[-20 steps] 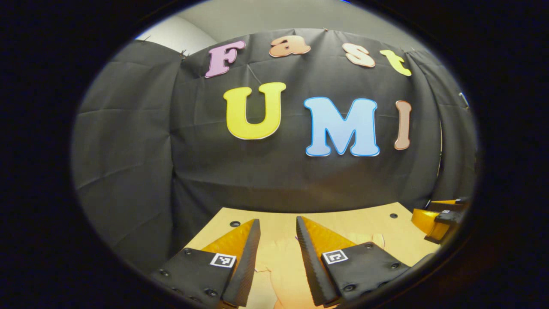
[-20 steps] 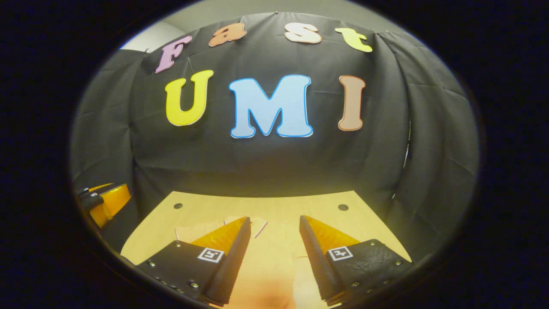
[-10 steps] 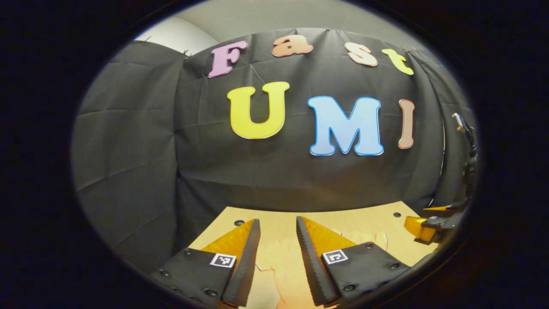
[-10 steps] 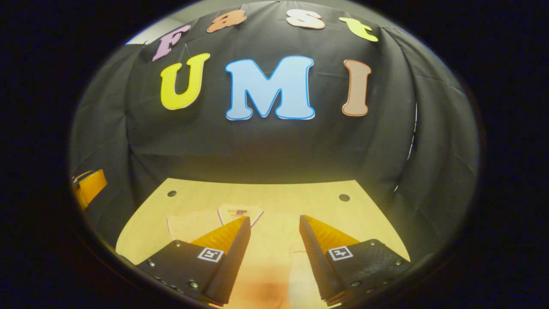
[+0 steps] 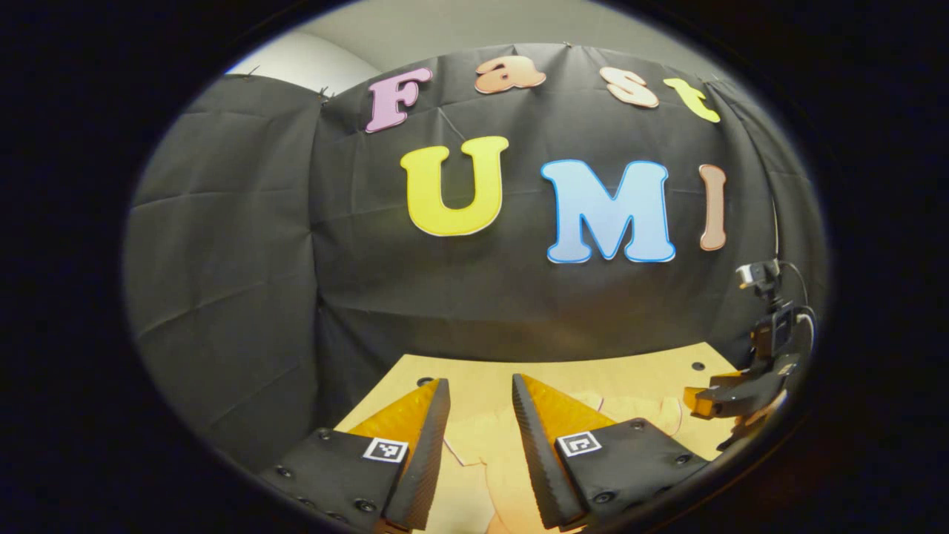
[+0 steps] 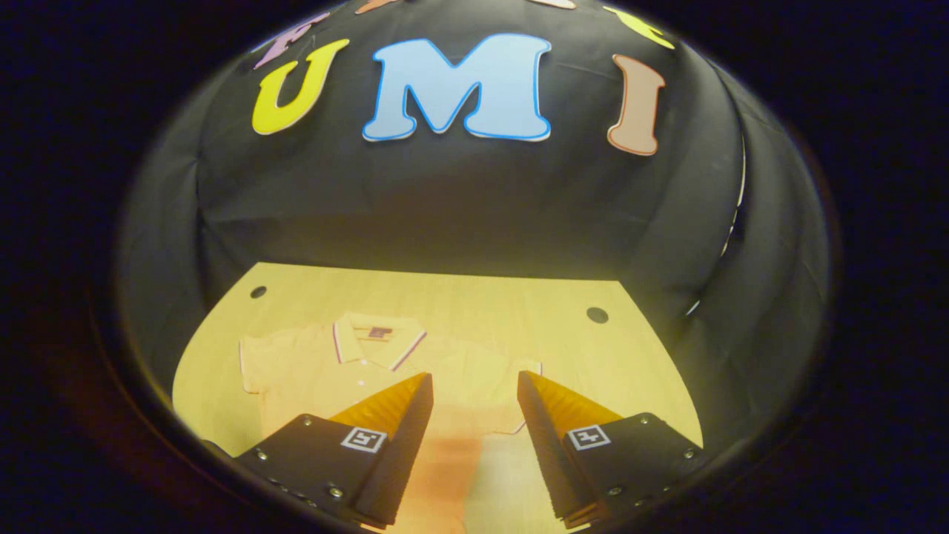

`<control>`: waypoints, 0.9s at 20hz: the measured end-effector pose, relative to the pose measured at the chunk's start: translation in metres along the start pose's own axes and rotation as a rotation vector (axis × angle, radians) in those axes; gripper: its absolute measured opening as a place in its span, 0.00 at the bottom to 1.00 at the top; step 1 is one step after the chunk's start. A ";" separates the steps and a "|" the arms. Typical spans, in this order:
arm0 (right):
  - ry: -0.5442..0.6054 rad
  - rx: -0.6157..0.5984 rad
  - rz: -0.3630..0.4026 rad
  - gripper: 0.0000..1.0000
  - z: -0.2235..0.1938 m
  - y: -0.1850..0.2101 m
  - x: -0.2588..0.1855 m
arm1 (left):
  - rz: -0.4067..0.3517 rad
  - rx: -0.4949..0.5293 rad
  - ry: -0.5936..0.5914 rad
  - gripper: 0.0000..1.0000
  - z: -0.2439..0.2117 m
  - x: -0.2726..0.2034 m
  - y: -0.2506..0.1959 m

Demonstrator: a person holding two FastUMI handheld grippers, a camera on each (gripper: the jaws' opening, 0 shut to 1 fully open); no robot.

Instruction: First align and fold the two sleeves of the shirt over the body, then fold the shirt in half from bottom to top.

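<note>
On the light wooden worktop (image 6: 578, 348), seen in the right gripper view, a pale yellow short-sleeved shirt (image 6: 326, 374) lies flat and face up. Its collar (image 6: 378, 337), edged with a dark stripe, points toward the booth's black cloth wall (image 6: 460, 215). Both short sleeves are spread out to the sides of the body and neither is folded over it. The sleeve (image 6: 256, 363) on the far side of the collar from the right claw lies flat on the wood, and the other sleeve's edge shows just beside that claw's finger. Two round dark holes (image 6: 597, 314) sit in the worktop between the shirt and the wall, one toward each far corner.

The right claw (image 6: 474, 389) hangs above the lower body of the shirt with its two fingers apart and nothing between them.

In the left gripper view, the left claw (image 5: 478, 397) is likewise spread, holding nothing, poised over the shirt (image 5: 482, 445) near one sleeve edge. Well off to the side of the shirt in the same view, at the worktop's (image 5: 637, 371) edge, the right claw (image 5: 700, 404) appears with a small camera mounted above it.
</note>
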State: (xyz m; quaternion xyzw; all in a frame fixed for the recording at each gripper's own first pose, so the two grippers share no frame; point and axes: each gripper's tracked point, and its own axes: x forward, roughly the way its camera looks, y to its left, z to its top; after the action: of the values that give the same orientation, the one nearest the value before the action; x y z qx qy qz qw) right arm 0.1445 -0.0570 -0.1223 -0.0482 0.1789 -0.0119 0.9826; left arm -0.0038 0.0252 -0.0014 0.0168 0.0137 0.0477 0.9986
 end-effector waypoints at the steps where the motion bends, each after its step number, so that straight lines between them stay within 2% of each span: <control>1: 0.026 -0.001 -0.001 0.74 -0.006 -0.004 0.014 | 0.007 0.002 0.003 0.66 -0.001 0.001 0.002; 5: 0.135 -0.005 -0.017 0.74 -0.036 -0.021 0.060 | 0.051 0.009 0.020 0.66 0.000 0.012 0.009; 6: 0.158 -0.006 -0.021 0.74 -0.043 -0.026 0.071 | 0.066 0.011 0.025 0.59 -0.002 0.011 0.010; 11: 0.295 0.013 -0.034 0.74 -0.083 -0.043 0.120 | 0.119 0.011 0.057 0.59 -0.008 0.012 0.016; 18: 0.403 0.082 -0.049 0.74 -0.112 -0.056 0.147 | 0.164 0.017 0.097 0.59 -0.013 0.029 0.027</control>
State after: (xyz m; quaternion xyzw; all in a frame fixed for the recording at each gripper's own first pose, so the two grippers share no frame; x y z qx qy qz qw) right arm 0.2419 -0.1285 -0.2728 -0.0092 0.3701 -0.0524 0.9275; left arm 0.0218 0.0548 -0.0142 0.0239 0.0613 0.1299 0.9893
